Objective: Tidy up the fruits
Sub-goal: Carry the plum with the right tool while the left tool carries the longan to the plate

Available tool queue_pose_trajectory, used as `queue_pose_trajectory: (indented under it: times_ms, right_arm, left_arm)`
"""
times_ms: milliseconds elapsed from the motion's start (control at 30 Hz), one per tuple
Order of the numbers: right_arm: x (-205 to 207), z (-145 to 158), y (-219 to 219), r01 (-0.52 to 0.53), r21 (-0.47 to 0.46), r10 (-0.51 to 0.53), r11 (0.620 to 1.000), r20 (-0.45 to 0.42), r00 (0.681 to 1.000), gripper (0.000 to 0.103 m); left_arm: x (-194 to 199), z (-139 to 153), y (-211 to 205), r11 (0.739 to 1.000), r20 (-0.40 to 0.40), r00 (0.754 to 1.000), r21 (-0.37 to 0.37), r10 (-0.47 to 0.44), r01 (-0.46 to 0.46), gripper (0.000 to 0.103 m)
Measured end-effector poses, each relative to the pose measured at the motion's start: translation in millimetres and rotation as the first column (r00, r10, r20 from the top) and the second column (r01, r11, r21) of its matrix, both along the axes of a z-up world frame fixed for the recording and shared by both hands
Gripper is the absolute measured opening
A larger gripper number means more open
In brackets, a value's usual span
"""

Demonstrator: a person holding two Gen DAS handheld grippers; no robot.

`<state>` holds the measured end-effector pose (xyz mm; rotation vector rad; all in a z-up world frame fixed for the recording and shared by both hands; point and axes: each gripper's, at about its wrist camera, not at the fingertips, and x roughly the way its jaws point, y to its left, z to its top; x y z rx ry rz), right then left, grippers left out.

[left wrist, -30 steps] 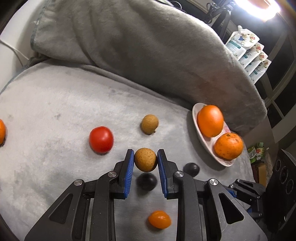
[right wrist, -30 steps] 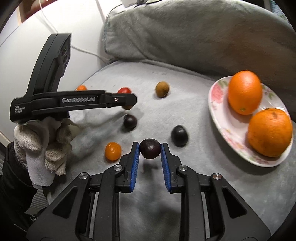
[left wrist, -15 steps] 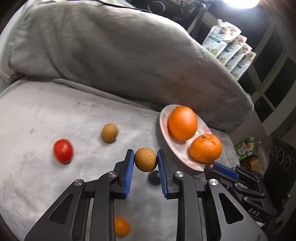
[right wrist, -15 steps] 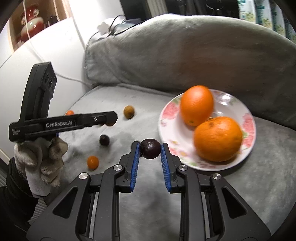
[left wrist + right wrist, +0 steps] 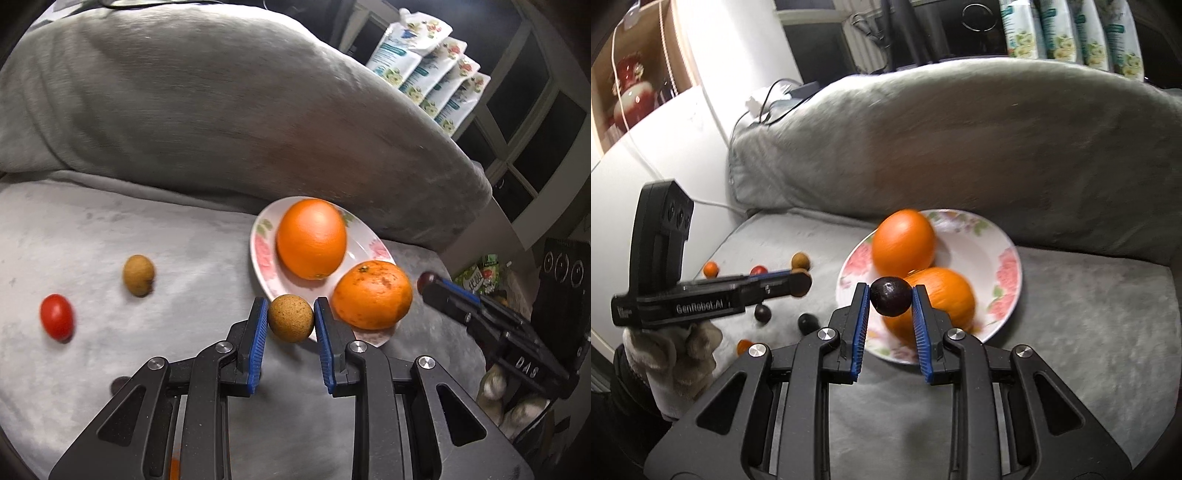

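**Grey blanket, dark windows**

A grey blanket point(image 5: 110, 229) covers the seat ahead of the tool, with a big grey cushion point(image 5: 221, 110) behind. Dark window panes point(image 5: 535, 110) stand far right; a white wall point(image 5: 746, 74) far left.

White plate point(image 5: 260, 254) w/ pink floral rim, orange oranges point(image 5: 311, 238), grey blanket point(image 5: 184, 110), blue-padded fingers point(image 5: 257, 332).

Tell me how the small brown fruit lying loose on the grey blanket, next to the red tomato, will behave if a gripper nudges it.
The loose brown fruit looks nearly round, so a nudge would probably roll it. The soft grey blanket should slow it soon. A similar fruit keeps its shape between the left gripper pads, suggesting a fairly firm shell.
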<state>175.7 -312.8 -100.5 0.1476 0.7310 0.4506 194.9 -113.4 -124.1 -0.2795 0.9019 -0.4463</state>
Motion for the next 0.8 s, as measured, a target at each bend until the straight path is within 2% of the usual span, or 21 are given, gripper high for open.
queue_pose_trajectory:
  times_ms: [200, 433, 800]
  right_arm:
    - [9.8, 2.6, -21.0, 0.033, 0.013, -0.033, 0.999, 0.004, 0.999, 0.025]
    - [27.8, -5.3, -37.2, 0.054, 0.036, -0.053, 0.998, -0.032, 0.998, 0.025]
    - [47.2, -14.2, -47.0, 0.069, 0.065, -0.064, 0.995, -0.075, 0.995, 0.025]
  left_arm:
    - [2.3, -1.8, -16.8, 0.999, -0.003, 1.000, 0.016, -0.027, 0.027, 0.024]
    - [5.9, -3.6, -27.6, 0.999, -0.008, 0.999, 0.031, -0.040, 0.041, 0.024]
    - [7.3, -3.2, -36.9, 0.997, 0.000, 0.998, 0.054, -0.057, 0.057, 0.024]
